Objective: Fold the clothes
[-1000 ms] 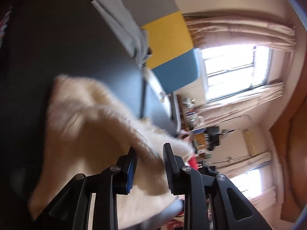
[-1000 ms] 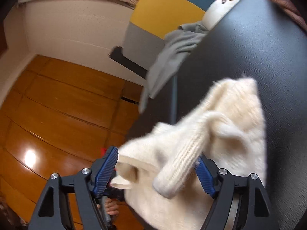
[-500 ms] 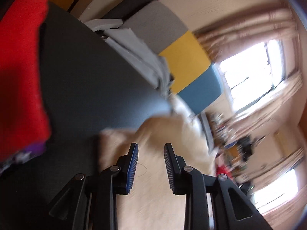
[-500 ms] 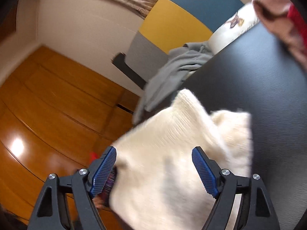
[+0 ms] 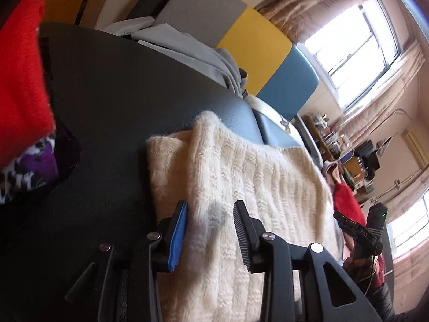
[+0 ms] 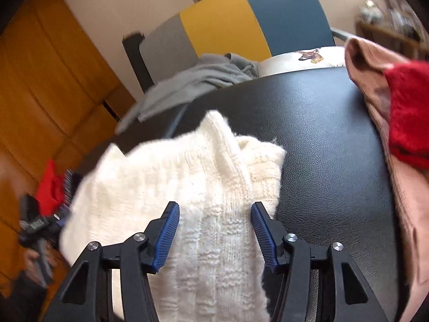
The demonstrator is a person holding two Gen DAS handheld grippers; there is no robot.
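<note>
No words, brands or numbers can be read in either view. The white cushion at the desk's far edge carries only a small brown animal picture, with no lettering.

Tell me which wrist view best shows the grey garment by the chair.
Right wrist: the grey garment spreads across the far table edge in front of the chair, nearly whole. Left wrist shows it only edge-on, bunched beside the chair.

Cream knit sweater between closing right gripper
</note>
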